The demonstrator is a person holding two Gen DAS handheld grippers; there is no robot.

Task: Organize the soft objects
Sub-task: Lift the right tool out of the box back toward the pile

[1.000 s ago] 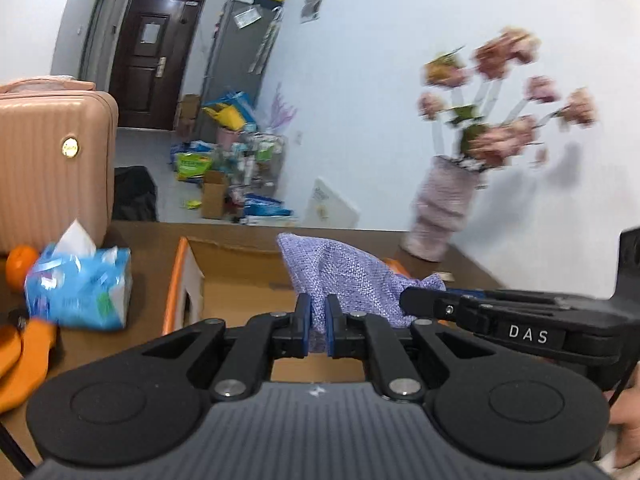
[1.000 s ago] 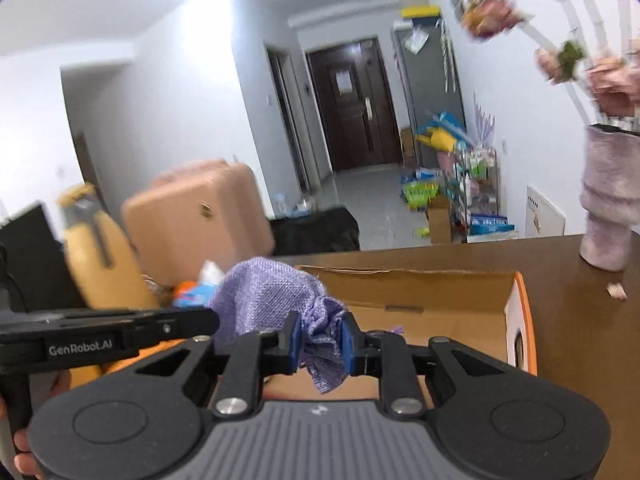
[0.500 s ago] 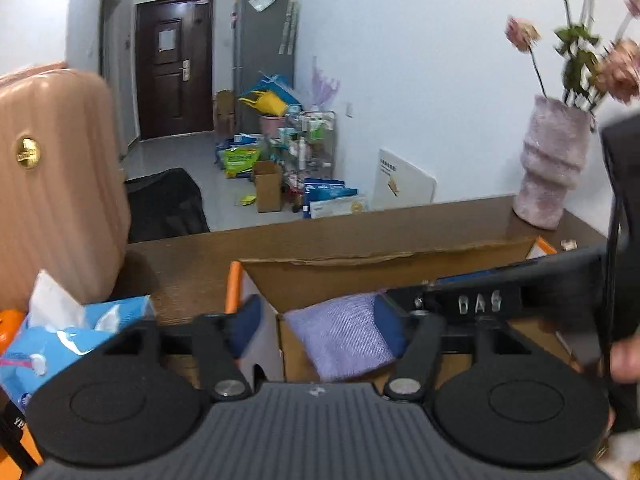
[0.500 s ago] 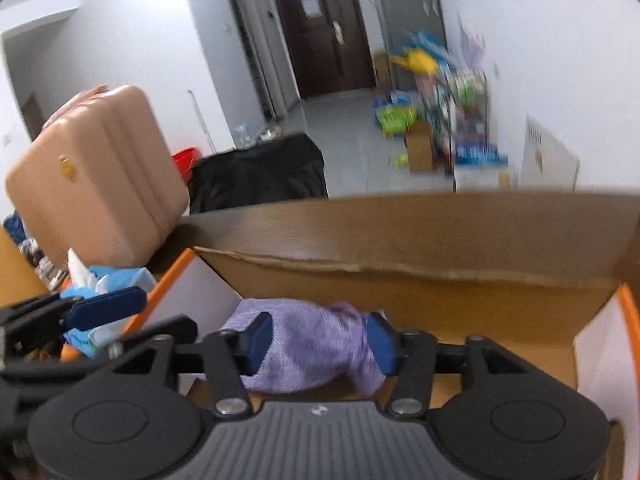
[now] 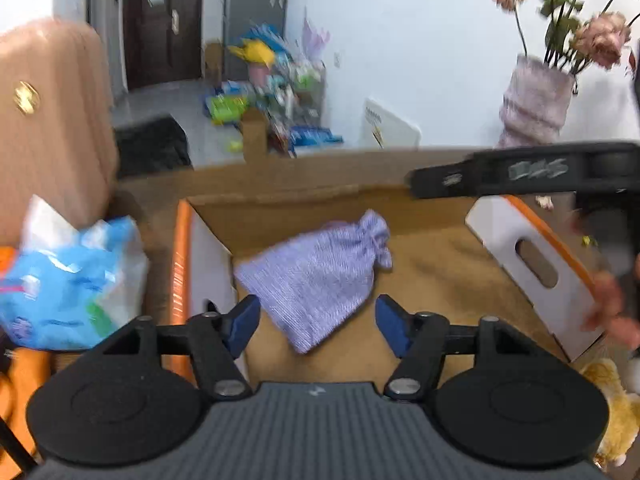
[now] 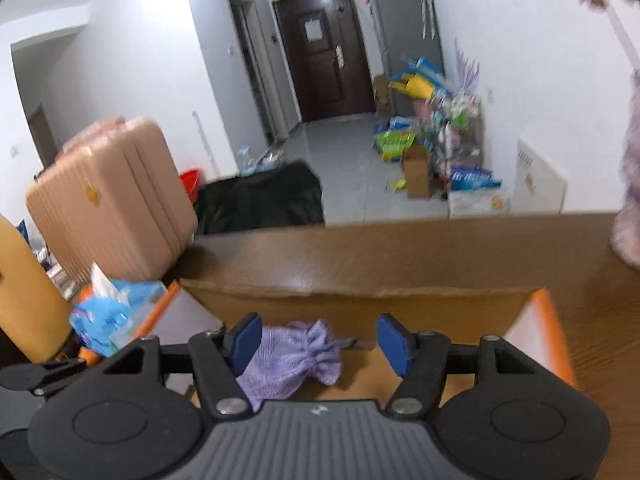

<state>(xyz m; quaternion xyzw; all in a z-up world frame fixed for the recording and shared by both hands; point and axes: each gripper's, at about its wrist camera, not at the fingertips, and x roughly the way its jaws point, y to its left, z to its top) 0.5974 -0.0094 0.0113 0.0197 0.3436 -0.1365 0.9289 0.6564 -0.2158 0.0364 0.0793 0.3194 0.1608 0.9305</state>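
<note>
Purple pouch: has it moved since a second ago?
Yes. The purple pouch has dropped out of both tools' pads, from above the cardboard box rim onto its floor.

Setting: a lived-in home, entry hall seen beyond a wooden table (image 6: 400, 256).
Upper centre: dark front door (image 6: 324, 48) at the end of a tiled floor.
Centre right: household packets and a small carton (image 6: 416, 172) heaped against the white wall.
Left: pink suitcase (image 6: 108, 200) standing on the table.
Upper right: vase of flowers (image 5: 534, 108).
Lower left: pack of tissues (image 5: 68, 280).
</note>
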